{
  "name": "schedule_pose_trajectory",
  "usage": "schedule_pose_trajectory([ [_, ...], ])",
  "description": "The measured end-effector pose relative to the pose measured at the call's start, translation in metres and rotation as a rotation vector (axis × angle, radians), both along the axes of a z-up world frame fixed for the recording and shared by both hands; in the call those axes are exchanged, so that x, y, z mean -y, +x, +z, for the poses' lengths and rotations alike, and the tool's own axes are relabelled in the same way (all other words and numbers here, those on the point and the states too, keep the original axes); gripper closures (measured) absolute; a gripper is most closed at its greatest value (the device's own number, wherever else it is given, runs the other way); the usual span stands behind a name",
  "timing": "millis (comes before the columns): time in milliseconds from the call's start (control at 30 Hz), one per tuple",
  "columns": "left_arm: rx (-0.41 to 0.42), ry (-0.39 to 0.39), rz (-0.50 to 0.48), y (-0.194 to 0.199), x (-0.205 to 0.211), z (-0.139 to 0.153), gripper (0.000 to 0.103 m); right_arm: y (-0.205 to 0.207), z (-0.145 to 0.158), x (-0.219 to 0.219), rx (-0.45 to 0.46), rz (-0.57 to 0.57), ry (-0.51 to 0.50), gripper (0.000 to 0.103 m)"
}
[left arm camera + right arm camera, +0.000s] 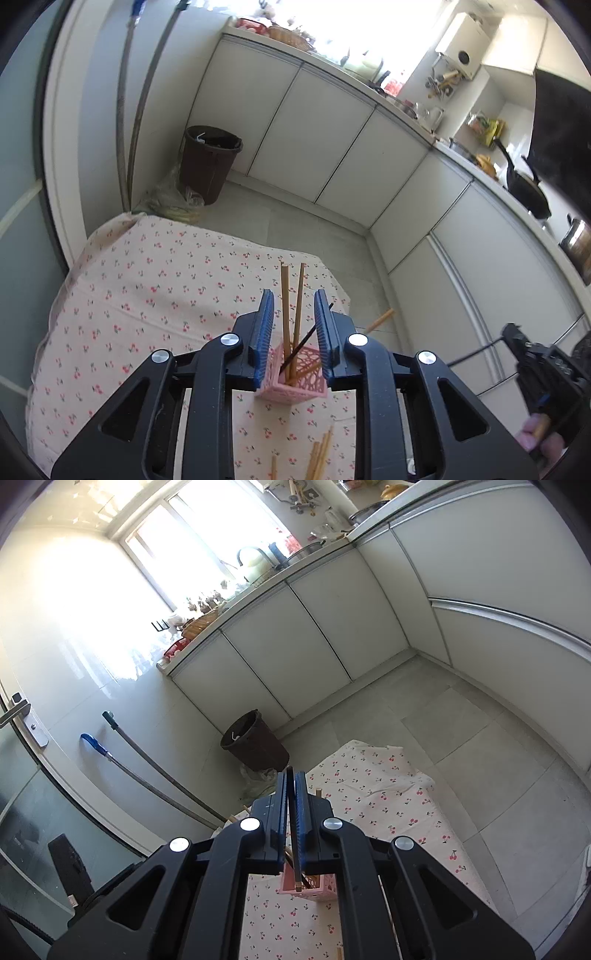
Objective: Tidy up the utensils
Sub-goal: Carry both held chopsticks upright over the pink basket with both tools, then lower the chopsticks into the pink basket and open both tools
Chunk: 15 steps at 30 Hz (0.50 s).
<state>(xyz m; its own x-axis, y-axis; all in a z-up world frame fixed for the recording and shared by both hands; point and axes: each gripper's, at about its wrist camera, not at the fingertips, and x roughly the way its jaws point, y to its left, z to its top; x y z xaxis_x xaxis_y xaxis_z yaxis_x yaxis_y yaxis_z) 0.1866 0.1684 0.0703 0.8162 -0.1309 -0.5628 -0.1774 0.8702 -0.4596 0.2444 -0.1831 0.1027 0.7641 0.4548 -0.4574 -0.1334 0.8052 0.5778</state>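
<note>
The left gripper [294,314] has its jaws apart, wooden chopsticks [291,314] in the pink holder [291,384] standing between them untouched. The right gripper [294,794] is clamped on what looks like a dark chopstick [295,849].

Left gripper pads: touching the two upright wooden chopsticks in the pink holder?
Apart. The left wrist view shows the left gripper open, with tablecloth visible between each pad and the wooden chopsticks standing in the pink holder.

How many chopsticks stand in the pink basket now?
4 visible: two upright wooden chopsticks, one dark chopstick and another wooden one leaning right in the pink basket. More may be hidden.
</note>
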Motion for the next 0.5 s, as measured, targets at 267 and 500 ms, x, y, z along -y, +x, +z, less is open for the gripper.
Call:
schedule_pose_trajectory([
  [267,-0.055,-0.010,-0.029,-0.001,-0.001,-0.014,0.079,0.023,-0.024,-0.032,-0.027,-0.014,-0.025,0.098],
  [500,-0.106,-0.006,-0.076,0.008,0.006,-0.033,0.079,0.032,-0.052,-0.064,-0.096,0.083,-0.106,0.091],
])
